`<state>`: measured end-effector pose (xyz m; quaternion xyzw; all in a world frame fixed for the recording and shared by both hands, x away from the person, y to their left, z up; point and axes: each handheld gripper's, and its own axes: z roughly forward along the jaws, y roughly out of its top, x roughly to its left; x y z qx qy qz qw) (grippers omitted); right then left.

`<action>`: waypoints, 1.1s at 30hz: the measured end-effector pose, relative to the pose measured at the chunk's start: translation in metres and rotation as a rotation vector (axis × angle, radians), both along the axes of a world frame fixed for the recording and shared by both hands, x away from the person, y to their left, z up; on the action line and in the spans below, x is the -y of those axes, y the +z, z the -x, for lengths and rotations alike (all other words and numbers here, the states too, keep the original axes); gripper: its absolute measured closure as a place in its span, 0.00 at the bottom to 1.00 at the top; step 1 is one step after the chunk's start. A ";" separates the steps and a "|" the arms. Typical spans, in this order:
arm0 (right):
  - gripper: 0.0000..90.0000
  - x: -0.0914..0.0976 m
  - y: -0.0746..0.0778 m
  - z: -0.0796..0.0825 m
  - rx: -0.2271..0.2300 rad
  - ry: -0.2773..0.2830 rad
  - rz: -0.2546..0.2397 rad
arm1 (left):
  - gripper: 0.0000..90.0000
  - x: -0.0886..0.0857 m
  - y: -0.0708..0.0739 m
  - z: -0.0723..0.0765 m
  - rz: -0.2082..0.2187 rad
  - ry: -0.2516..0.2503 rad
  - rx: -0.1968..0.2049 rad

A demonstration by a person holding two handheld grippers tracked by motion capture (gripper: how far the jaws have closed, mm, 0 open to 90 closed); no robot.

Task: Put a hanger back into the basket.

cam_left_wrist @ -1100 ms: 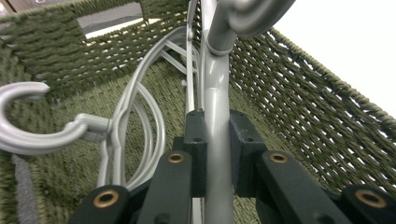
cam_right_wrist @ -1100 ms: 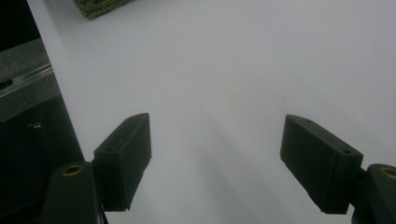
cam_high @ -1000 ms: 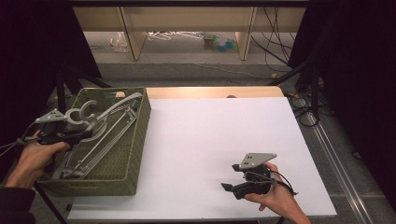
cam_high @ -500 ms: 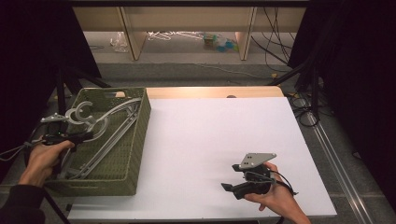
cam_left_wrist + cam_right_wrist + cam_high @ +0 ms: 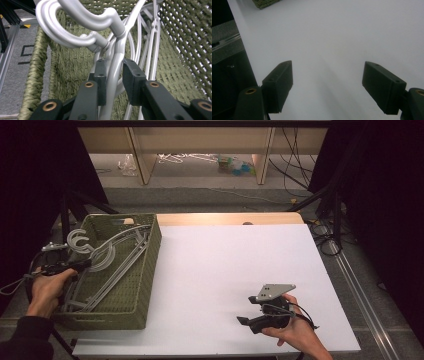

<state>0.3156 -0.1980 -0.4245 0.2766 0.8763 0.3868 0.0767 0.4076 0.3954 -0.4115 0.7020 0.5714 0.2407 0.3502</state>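
A green woven basket [image 5: 149, 270] stands at the left end of the white table [image 5: 225, 255] and holds several grey plastic hangers [image 5: 102, 259], whose hooks stick up over its left rim. My left gripper [image 5: 75, 266] reaches in over that rim. In the left gripper view its jaws are shut on the neck of one hanger [image 5: 115, 70], just below the curved hooks [image 5: 75, 15], with the basket wall [image 5: 32, 82] behind. My right gripper [image 5: 245, 321] rests low over the table's front right, open, with bare white surface between its fingers [image 5: 279, 82].
A wooden strip [image 5: 225, 218] runs along the table's far edge. Beyond it are shelf legs and floor clutter [image 5: 235, 165]. Black stand legs [image 5: 67, 205] rise behind the basket and cables [image 5: 325, 230] hang at the right. A basket corner [image 5: 263, 3] shows in the right gripper view.
My left hand and gripper have drawn slightly toward the person and lower, bringing the hanger hooks down with them. The right gripper has stayed put.
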 end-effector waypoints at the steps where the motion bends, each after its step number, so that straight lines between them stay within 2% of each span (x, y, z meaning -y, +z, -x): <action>1: 0.28 0.000 0.000 0.000 0.000 0.000 0.001 | 0.83 0.000 0.000 0.000 -0.032 -0.017 -0.008; 2: 0.28 0.000 0.000 0.000 -0.001 0.000 0.001 | 0.84 0.003 -0.001 -0.001 -0.034 -0.004 -0.003; 4: 0.28 0.000 0.000 0.000 -0.001 -0.001 0.001 | 0.85 0.004 -0.002 -0.002 -0.062 0.008 -0.018; 5: 0.28 0.000 -0.001 0.000 0.001 -0.004 0.000 | 0.85 0.004 -0.003 -0.003 -0.061 0.014 -0.024; 7: 0.28 0.000 -0.001 0.000 0.000 -0.003 -0.001 | 0.85 0.001 -0.004 -0.006 -0.083 -0.017 -0.020; 8: 0.28 0.000 -0.001 0.000 0.001 -0.003 -0.001 | 0.85 0.002 -0.005 -0.006 -0.062 0.008 -0.025; 9: 0.28 0.000 -0.001 0.000 0.001 -0.004 0.000 | 0.85 0.001 -0.005 -0.007 -0.079 0.000 -0.029; 13: 0.28 0.000 -0.001 0.000 0.001 -0.004 0.001 | 0.84 -0.001 -0.008 -0.010 -0.063 0.013 -0.034; 14: 0.28 0.000 -0.001 0.000 0.001 -0.004 0.000 | 0.83 -0.001 -0.008 -0.010 -0.048 0.019 -0.030; 16: 0.28 0.000 -0.001 0.000 -0.001 -0.006 0.000 | 0.79 -0.002 -0.006 -0.008 -0.051 0.038 -0.025; 17: 0.28 0.000 -0.001 0.000 -0.003 -0.008 -0.001 | 0.74 -0.003 -0.005 -0.008 -0.055 0.029 -0.013; 18: 0.28 0.000 -0.001 0.000 -0.004 -0.009 -0.002 | 0.70 -0.001 -0.003 -0.005 -0.029 0.085 -0.006; 19: 0.28 0.000 -0.001 0.000 -0.002 -0.008 -0.003 | 0.65 0.000 0.001 -0.002 -0.024 0.111 0.005; 22: 0.28 0.001 -0.001 -0.001 0.000 -0.007 -0.006 | 0.54 0.006 0.012 0.007 0.019 0.151 0.051; 24: 0.28 0.002 0.000 -0.001 0.011 -0.022 -0.014 | 0.50 0.012 0.022 0.015 0.040 0.128 0.078; 26: 0.28 0.003 0.001 -0.002 0.018 -0.023 -0.019 | 0.46 0.019 0.031 0.024 0.067 0.122 0.126; 28: 0.28 0.003 0.001 -0.002 0.026 -0.031 -0.022 | 0.43 0.027 0.038 0.032 0.083 0.093 0.157; 33: 0.28 0.002 0.000 -0.002 0.026 -0.034 -0.028 | 0.36 0.063 0.047 0.050 0.084 -0.069 0.220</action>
